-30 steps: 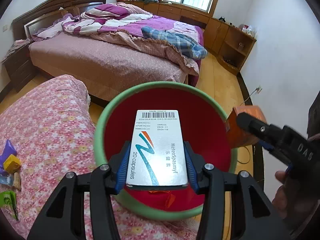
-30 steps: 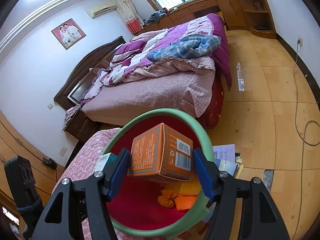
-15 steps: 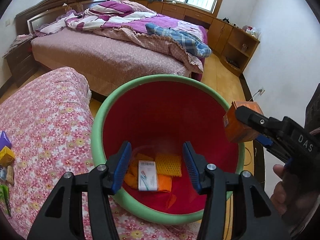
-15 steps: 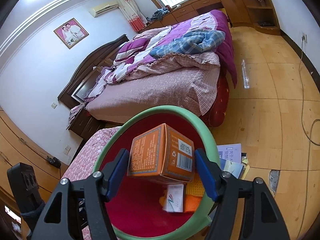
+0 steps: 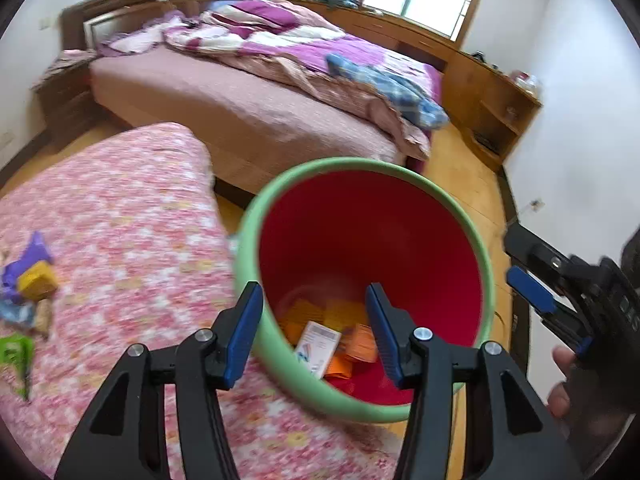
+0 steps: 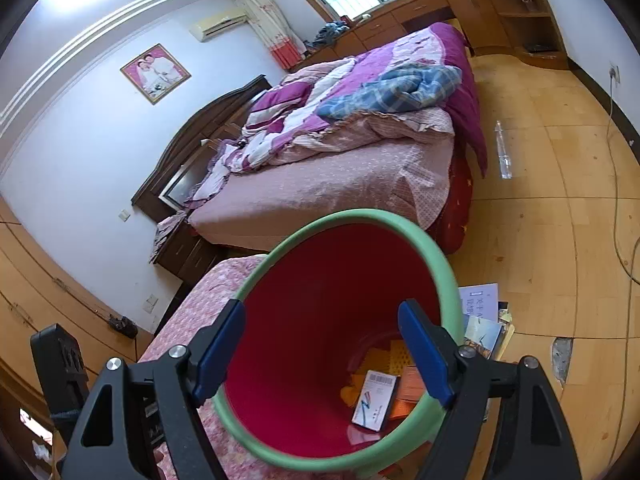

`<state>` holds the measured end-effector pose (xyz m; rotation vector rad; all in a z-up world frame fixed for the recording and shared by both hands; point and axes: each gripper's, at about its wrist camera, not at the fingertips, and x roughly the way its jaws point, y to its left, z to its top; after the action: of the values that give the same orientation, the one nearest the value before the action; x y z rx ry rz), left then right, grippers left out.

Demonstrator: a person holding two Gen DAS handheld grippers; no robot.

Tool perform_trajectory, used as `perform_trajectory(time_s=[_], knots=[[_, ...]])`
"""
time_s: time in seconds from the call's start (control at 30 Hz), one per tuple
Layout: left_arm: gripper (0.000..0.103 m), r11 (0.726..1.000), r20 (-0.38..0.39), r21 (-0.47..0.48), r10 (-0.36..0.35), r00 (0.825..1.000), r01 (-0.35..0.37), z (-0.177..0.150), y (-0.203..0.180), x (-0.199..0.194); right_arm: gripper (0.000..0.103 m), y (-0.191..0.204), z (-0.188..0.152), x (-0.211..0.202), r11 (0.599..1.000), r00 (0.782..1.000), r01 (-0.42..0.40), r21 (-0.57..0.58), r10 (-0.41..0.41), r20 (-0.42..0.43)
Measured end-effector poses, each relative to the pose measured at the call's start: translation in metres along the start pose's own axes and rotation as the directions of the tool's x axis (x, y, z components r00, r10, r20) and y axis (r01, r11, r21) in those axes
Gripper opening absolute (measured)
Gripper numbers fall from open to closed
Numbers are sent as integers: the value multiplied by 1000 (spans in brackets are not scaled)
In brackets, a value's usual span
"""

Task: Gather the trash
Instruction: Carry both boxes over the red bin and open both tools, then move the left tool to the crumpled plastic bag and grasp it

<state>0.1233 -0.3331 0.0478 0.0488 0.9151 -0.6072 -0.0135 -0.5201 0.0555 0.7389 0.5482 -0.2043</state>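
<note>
Hovering over the red bin [image 5: 408,240] with both grippers empty: left gripper [image 5: 316,328] with jaws apart and nothing between the pads, right gripper [image 6: 320,352] with jaws just opened wider, likewise bare. Risk first: blurred left view, so probably swinging toward the scraps on the floral bedspread [image 5: 120,216], and straddling the green rim [image 5: 280,364] with one finger inside the bin and one outside. Could clip that rim on the way out and tip or shove the bin, perched at the very edge of the bedspread (floor directly beyond it). Could also cross the right gripper, close by at the far side of the bin.

Inside the bin: white capsule box [image 6: 376,400] lying tilted at the bottom, orange box [image 6: 408,390] beside it, yellow mesh piece [image 6: 398,354] behind, more orange scraps underneath. Well short of full. Left on the bedspread: purple wrapper [image 5: 30,256], yellow block [image 5: 38,282], green piece [image 5: 16,354], other bits too blurred to name.
</note>
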Motion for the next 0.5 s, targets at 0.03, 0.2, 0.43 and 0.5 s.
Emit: perform_trajectory(time_s=[0.03,0.2,0.43,0.5], knots=[[54,1000,10,-5,4,1000,-4,0,3,-7,81,3,-1,-2,1000,1000,-2,-4,2,1],[54,1000,48,-21,4,999,-3,1,16,-32,81,19,-9,-10,1000,1000,-15,-14,15,1],[54,998,87,-36,48,995,-45,2,45,-60,81,44,-27,-12,999,999,-25,-29,24,-22],[54,997,92,-44,61,994,-57,0,55,-66,81,51,-32,-12,999,999,-25,-38,24,-26]])
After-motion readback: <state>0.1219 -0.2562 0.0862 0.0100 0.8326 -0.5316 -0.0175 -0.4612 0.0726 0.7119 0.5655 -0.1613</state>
